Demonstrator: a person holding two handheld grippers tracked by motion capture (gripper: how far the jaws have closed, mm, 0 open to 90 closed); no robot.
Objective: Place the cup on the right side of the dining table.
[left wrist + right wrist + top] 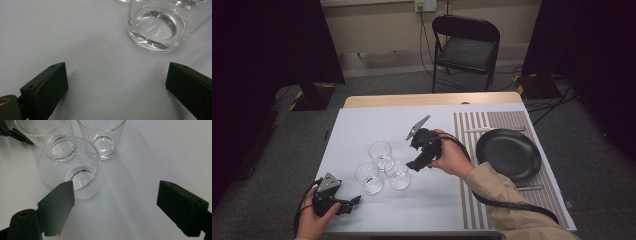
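On the white table (362,125) 3 glasses (383,155) stood clustered, none yet gripped, while your right gripper (116,207) hovered spread beside the nearest and your left gripper (117,85) waited open.

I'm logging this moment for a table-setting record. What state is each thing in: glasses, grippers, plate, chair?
Far glass: upright, empty.
Left glass: upright, empty.
Right glass: upright, empty, nearest the right gripper.
Left gripper: open, holding nothing, low over the table.
Right gripper: open, holding nothing, beside the right glass.
Black plate: empty, on the striped mat.
Folding chair: unfolded, unoccupied.
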